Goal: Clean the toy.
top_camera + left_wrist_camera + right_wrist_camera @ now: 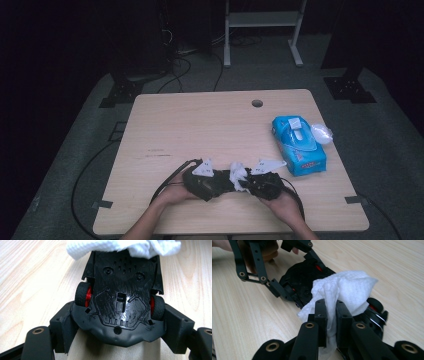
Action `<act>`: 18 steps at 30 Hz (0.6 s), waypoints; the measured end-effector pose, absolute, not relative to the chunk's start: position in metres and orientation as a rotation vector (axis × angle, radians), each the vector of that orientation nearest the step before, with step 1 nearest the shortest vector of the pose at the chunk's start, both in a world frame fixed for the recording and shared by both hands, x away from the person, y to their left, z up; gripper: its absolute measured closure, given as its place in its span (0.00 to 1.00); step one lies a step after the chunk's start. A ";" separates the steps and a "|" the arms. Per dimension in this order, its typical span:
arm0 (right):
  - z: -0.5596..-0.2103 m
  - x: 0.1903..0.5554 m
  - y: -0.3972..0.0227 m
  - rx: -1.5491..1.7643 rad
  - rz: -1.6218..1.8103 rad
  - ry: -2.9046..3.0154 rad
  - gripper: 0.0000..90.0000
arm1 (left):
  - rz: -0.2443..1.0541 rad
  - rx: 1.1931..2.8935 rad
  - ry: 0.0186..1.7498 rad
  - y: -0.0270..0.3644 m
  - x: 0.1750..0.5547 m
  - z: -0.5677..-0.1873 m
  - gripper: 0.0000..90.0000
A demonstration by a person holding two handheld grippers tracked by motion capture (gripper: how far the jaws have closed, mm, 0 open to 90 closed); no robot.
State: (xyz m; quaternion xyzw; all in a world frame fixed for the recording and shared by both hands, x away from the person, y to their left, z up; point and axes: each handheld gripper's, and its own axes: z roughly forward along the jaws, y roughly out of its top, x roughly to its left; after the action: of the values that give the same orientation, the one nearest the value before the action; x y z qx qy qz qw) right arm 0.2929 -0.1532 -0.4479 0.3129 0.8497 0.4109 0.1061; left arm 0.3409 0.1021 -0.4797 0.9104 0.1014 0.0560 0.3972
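left tool clamped on toy car, belly up for wiping | right tool pinching tissue, pressed on car just ahead | desk underneath

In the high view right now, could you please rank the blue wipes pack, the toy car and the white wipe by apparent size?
1. Blue wipes pack
2. Toy car, partly hidden by the tongs, so unsure
3. White wipe

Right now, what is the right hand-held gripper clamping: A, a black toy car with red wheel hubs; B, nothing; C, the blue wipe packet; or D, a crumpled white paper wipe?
D: the right hand-held gripper is shut on the crumpled white paper wipe, pressed to the black toy car with red wheel hubs held by the left hand-held gripper.
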 end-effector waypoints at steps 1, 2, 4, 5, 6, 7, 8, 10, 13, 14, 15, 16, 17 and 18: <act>-0.448 0.293 -0.158 0.940 1.208 2.495 0.91 | 0.141 2.306 0.257 0.102 0.341 -0.480 0.27; -0.448 0.294 -0.163 0.959 1.196 2.486 0.91 | 0.139 2.306 0.258 0.102 0.341 -0.480 0.27; -0.447 0.294 -0.171 0.995 1.191 2.472 0.91 | 0.139 2.308 0.253 0.102 0.342 -0.480 0.27; -0.447 0.294 -0.173 1.007 1.193 2.473 0.91 | 0.139 2.310 0.251 0.102 0.342 -0.479 0.27; -0.447 0.294 -0.172 1.002 1.201 2.480 0.91 | 0.138 2.310 0.252 0.102 0.342 -0.479 0.27; -0.447 0.293 -0.170 0.995 1.221 2.489 0.91 | 0.139 2.310 0.255 0.102 0.342 -0.479 0.27; -0.447 0.293 -0.167 0.975 1.226 2.501 0.91 | 0.141 2.307 0.263 0.102 0.342 -0.479 0.27; -0.448 0.292 -0.161 0.951 1.219 2.517 0.91 | 0.138 2.307 0.270 0.102 0.343 -0.479 0.27; -0.449 0.293 -0.163 0.969 1.238 2.522 0.91 | 0.129 2.301 0.277 0.103 0.343 -0.479 0.27; -0.449 0.294 -0.164 0.981 1.245 2.522 0.91 | 0.125 2.300 0.279 0.103 0.343 -0.479 0.27; -0.450 0.294 -0.166 0.993 1.258 2.521 0.91 | 0.123 2.300 0.280 0.103 0.343 -0.479 0.27; -0.450 0.295 -0.167 0.998 1.269 2.522 0.91 | 0.121 2.300 0.281 0.103 0.343 -0.479 0.26; -0.451 0.295 -0.167 1.002 1.280 2.521 0.91 | 0.115 2.298 0.285 0.104 0.343 -0.479 0.26; -0.452 0.294 -0.167 1.001 1.292 2.518 0.91 | 0.109 2.296 0.290 0.104 0.343 -0.479 0.26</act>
State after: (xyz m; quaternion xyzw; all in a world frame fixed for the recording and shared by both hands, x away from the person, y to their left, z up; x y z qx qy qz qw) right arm 0.2945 -0.1674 -0.4524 0.3327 0.8367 0.4293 0.0698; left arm 0.3435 0.1041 -0.4787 0.9080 0.1145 0.0432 0.4006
